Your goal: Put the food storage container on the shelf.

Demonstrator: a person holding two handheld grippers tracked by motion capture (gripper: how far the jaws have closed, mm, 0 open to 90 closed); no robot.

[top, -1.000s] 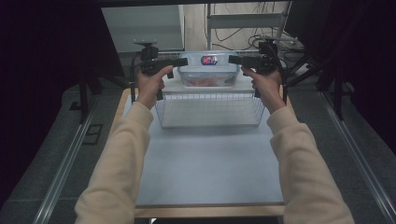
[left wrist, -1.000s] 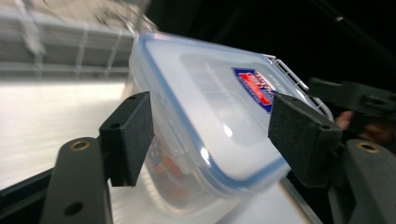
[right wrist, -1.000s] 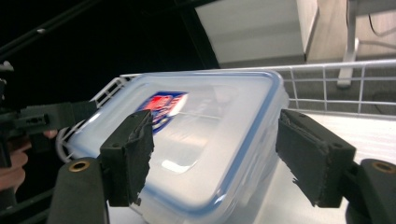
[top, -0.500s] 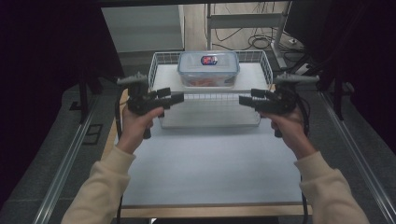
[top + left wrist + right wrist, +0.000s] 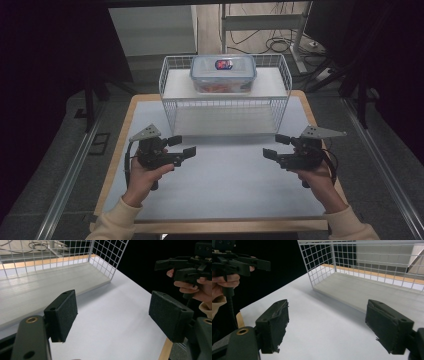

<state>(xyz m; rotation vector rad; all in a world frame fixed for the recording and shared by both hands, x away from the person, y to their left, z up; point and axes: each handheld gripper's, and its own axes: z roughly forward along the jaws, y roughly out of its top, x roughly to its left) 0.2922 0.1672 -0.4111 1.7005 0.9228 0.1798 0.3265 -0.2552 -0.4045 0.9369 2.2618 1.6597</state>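
Now both empty: left gripper [image 5: 186,146] and right gripper [image 5: 274,145] jaws just opened wide, container [image 5: 223,73] parked atop wire basket [image 5: 223,107]

A worktop [image 5: 220,185] with a pale grey-white mat and a wooden edge is carrying a white wire basket [image 5: 172,107] at its far end. The basket is sitting directly on the mat, open at the near side, and is holding a pale shelf board [image 5: 270,82] across its upper part. A clear plastic box [image 5: 223,73] with a blue-rimmed lid is resting on that board, toward the middle.
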